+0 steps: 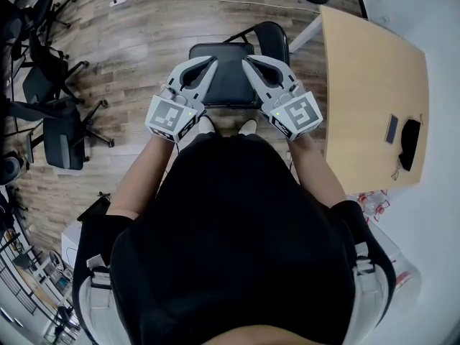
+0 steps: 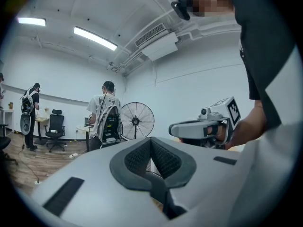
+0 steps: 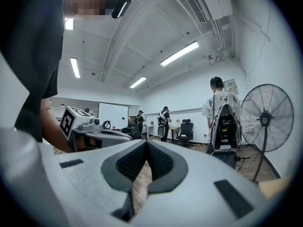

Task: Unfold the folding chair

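Observation:
In the head view a black folding chair (image 1: 224,70) stands on the wood floor just beyond my feet. Its seat lies flat and its backrest (image 1: 272,38) rises at the far right. My left gripper (image 1: 210,65) and my right gripper (image 1: 247,63) hover side by side over the seat, pointing level, both shut with nothing in them. The left gripper view shows its own dark pads (image 2: 163,157) pressed together and the right gripper (image 2: 173,129) off to the right. In the right gripper view its pads (image 3: 161,162) are closed too, with the left gripper (image 3: 129,137) at the left.
A light wooden table (image 1: 366,85) stands to the right of the chair with a phone (image 1: 392,129) and a black object (image 1: 410,142) on it. Black office chairs (image 1: 61,124) crowd the left. A standing fan (image 2: 137,121) and people (image 2: 106,115) are further off in the room.

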The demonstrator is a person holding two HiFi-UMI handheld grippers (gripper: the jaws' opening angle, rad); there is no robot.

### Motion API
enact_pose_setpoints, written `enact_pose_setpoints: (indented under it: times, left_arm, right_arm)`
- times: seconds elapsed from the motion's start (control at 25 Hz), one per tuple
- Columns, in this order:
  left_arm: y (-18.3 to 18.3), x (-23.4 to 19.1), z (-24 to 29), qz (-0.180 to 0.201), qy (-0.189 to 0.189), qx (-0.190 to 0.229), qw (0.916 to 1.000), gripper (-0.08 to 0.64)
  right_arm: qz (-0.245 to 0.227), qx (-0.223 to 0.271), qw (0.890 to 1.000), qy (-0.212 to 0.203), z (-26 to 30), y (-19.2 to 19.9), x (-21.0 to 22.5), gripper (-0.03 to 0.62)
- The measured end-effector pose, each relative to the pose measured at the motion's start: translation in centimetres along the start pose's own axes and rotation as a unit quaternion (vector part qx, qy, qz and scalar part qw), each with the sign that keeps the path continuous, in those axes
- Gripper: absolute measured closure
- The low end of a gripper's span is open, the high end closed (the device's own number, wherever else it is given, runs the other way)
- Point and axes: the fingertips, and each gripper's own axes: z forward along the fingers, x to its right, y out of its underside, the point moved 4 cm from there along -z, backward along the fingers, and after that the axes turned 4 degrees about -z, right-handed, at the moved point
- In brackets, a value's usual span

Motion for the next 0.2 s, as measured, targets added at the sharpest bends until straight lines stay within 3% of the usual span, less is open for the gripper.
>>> enact_pose_setpoints:
  times: [0.2]
  left_arm:
    - [-0.03, -0.37, 0.29, -0.006, -0.001, -0.003, 1.0, 0.566]
  right_arm:
    - [0.001, -0.002, 1.0, 0.0, 0.36, 0.11, 0.48, 0.592]
